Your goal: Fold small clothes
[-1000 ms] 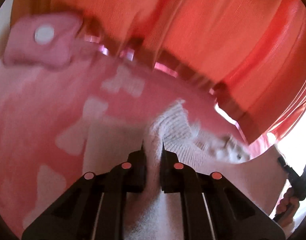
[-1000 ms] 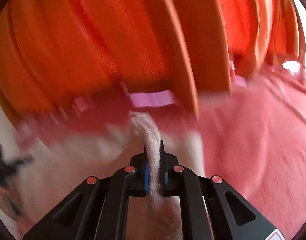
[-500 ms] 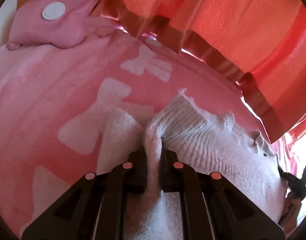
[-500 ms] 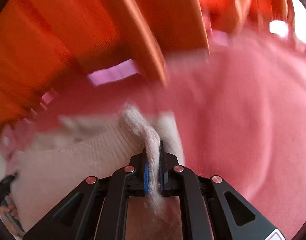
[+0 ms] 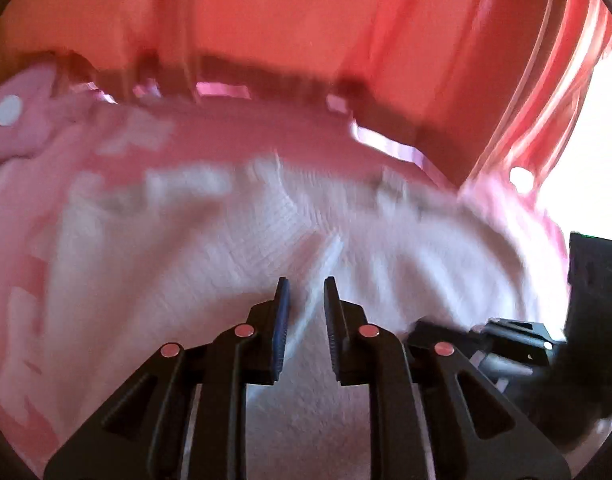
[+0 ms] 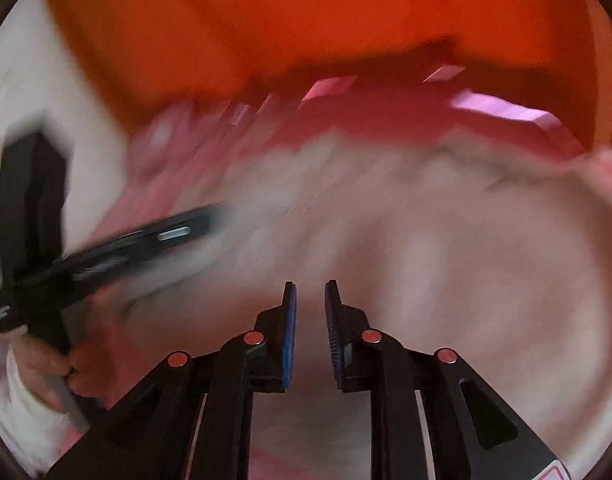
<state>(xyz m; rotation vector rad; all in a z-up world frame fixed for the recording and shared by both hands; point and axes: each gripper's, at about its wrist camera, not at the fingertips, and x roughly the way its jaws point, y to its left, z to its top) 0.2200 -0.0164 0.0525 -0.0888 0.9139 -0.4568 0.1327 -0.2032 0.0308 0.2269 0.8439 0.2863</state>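
A small white knit garment point(image 5: 290, 232) lies spread on a pink blanket point(image 5: 38, 200) with white bow prints. My left gripper point(image 5: 306, 284) hovers just over it. Its jaws are opening, and a soft ridge of the knit runs under the gap without the pads pressing on it. In the blurred right wrist view the same garment point(image 6: 446, 248) fills the middle. My right gripper point(image 6: 310, 285) is above it, its jaws are opening too, and nothing is pinched between them. Each gripper shows in the other's view: the right gripper point(image 5: 510, 334) close at the lower right, the left gripper point(image 6: 118, 246) at the left, held by a hand point(image 6: 38, 364).
An orange curtain point(image 5: 306, 12) hangs along the far side of the blanket. A pink cushion with a white dot point(image 5: 14, 120) lies at the back left. Bright light comes in at the far right point(image 5: 586, 128).
Both grippers held a pinched fold of the white garment before; now both have let go and their jaws stand apart. The garment has dropped flat, and the two grippers have come close together.
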